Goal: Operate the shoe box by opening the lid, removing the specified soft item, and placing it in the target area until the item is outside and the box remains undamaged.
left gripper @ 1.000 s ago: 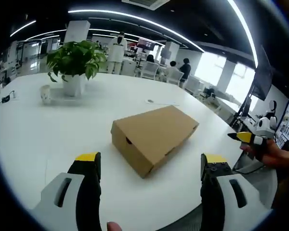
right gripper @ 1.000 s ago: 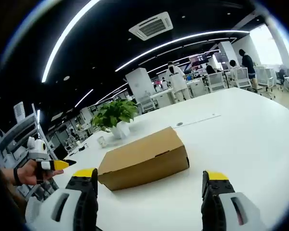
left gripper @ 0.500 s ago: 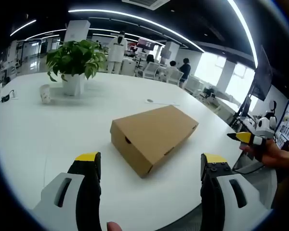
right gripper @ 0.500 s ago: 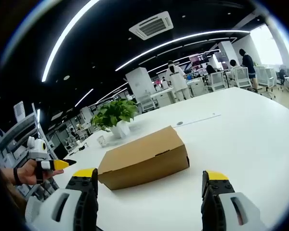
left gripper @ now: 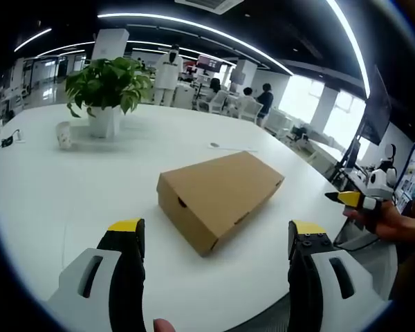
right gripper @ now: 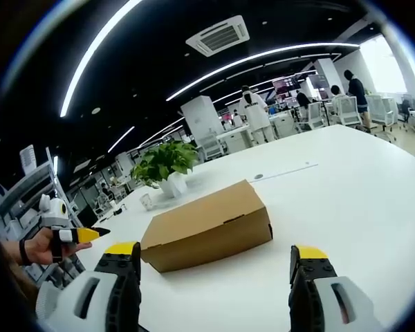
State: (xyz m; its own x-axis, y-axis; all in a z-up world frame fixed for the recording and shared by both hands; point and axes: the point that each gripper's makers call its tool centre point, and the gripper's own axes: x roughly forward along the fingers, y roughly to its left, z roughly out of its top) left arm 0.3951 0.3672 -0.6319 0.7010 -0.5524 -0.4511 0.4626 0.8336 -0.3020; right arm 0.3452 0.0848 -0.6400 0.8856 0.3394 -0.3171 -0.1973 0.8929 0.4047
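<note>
Shoe box (left gripper: 220, 198), lid closed and contents hidden, lies mid-table on the white table (left gripper: 69, 187) beyond our left gripper (left gripper: 217, 235) and right gripper (right gripper: 215, 259), both jaws wide and empty. Farther off, a potted plant (left gripper: 108, 88) beside a small cup (left gripper: 63, 134).

One shoe box (left gripper: 220, 196), one plant (left gripper: 108, 83)
</note>
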